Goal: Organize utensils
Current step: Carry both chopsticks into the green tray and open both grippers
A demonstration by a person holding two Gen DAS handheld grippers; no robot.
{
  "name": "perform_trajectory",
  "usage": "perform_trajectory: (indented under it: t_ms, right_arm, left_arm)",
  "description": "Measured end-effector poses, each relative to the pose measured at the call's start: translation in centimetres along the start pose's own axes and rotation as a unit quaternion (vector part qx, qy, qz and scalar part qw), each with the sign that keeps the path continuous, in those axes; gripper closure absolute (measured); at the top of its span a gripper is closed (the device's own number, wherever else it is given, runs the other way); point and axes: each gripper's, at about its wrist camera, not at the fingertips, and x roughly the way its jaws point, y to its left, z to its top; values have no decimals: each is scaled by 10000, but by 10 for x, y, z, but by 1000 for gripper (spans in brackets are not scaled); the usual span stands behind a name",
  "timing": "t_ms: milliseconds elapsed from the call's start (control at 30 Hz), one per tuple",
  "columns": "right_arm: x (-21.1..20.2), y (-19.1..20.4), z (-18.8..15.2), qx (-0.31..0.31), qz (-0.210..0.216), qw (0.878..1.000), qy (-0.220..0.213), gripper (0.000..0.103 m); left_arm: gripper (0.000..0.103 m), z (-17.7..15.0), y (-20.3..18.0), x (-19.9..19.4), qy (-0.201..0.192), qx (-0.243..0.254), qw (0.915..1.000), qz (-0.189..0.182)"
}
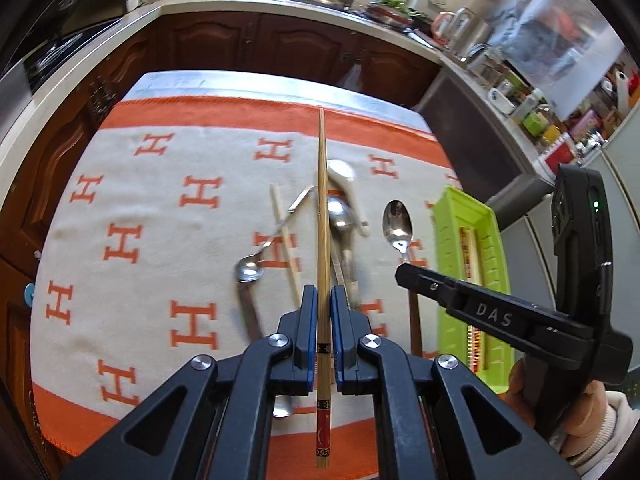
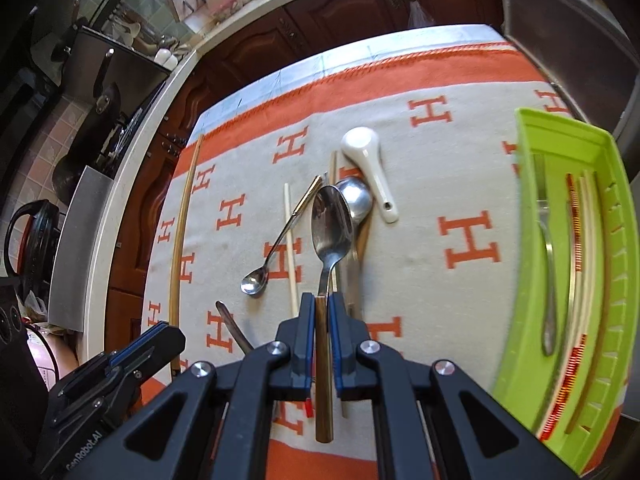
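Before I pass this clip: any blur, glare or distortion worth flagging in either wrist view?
Left wrist: strong fisheye bending, green tray and the metal spoons under the held chopstick smeared. Right wrist: same bending, tray blurred at the right edge, held spoon sharp with mild glare.

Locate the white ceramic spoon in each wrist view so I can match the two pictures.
Left wrist view: the white ceramic spoon lies just right of centre, partly hidden behind the held chopstick, its handle running toward the lower right.
Right wrist view: the white ceramic spoon lies above centre, in full view, bowl up-left, beside the steel ladle bowl.
Shared landmark: the green tray at the right.
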Motion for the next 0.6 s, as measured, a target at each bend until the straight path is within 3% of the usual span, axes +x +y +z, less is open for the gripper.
perform_trajectory:
  t_ms: [300, 600]
  right_arm:
    - [-60, -61, -15, 384, -366, 9970, -565, 96]
    - [-91, -141, -33, 1166, -939, 9856, -783, 96]
  left_arm:
    - [99, 6, -85, 10, 92, 725, 9954, -623]
    - [99, -2, -157, 60, 636, 1351, 9845, -924]
